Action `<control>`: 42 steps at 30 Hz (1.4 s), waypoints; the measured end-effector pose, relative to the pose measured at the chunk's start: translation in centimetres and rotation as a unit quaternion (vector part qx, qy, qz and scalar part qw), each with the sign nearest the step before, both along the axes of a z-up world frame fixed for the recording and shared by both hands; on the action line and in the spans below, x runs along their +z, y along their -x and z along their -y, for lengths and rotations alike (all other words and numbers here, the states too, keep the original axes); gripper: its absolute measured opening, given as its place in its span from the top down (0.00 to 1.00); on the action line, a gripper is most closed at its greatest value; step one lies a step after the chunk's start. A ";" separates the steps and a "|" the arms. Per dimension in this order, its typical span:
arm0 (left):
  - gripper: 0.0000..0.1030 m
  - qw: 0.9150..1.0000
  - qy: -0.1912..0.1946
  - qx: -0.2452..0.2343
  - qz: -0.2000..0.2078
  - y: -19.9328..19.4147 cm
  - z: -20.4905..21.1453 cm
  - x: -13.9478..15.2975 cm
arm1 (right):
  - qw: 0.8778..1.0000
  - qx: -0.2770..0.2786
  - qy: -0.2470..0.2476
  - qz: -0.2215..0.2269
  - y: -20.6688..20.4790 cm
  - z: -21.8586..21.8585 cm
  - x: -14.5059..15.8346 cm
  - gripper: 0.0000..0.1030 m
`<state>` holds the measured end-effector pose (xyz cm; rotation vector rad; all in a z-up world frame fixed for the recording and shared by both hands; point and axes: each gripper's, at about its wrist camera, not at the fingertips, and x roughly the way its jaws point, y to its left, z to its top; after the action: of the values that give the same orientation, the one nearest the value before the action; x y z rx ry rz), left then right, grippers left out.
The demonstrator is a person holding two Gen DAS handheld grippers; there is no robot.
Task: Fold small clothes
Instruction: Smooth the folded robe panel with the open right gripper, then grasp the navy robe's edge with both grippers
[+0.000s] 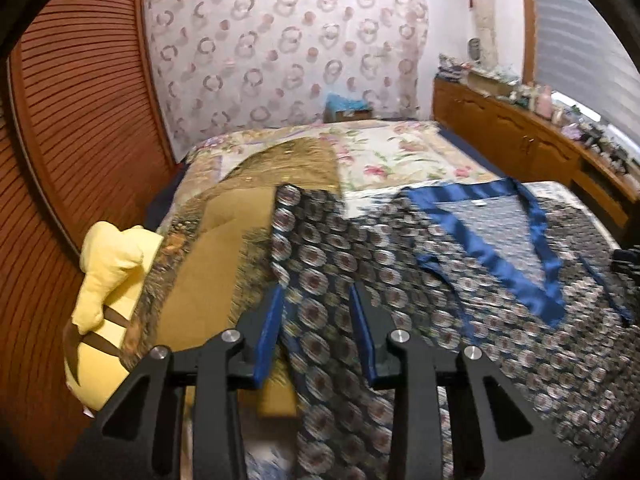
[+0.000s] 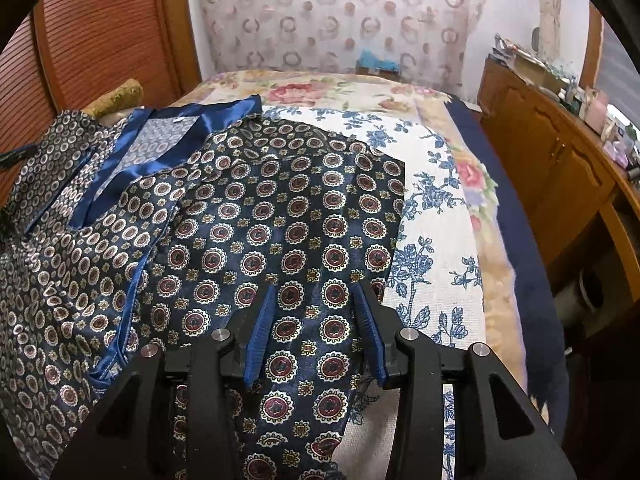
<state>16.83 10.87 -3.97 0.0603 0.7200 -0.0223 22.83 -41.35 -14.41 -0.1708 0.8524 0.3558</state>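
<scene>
Satin medallion-print top (image 2: 280, 220) spread on the floral bedspread (image 2: 432, 184), sleeves out and no fold made yet, with left gripper (image 1: 316, 312) and right gripper (image 2: 316, 304) both spread above its outer sleeves.

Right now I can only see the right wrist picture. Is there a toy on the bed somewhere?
Observer: Yes. A yellow plush toy with brown stripes sits at the bed's left edge, beside the slatted wooden door.
Operator: What is the left gripper doing?
Observer: The left gripper is open, with the edge of the patterned shirt running between its fingers.
Operator: What's under that side of the shirt?
Observer: A mustard-gold blanket, which lies between the shirt and the plush toy.
</scene>
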 end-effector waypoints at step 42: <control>0.99 0.999 0.018 -0.018 -0.042 -5.1 -0.5 0.3 | 1.000 0.004 0.006 -0.030 -6.4 -1.6 0.6 0.76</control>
<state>21.93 11.36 -3.66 0.0372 0.8028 -0.0728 29.20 -39.72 -13.81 -0.1766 0.9132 0.3654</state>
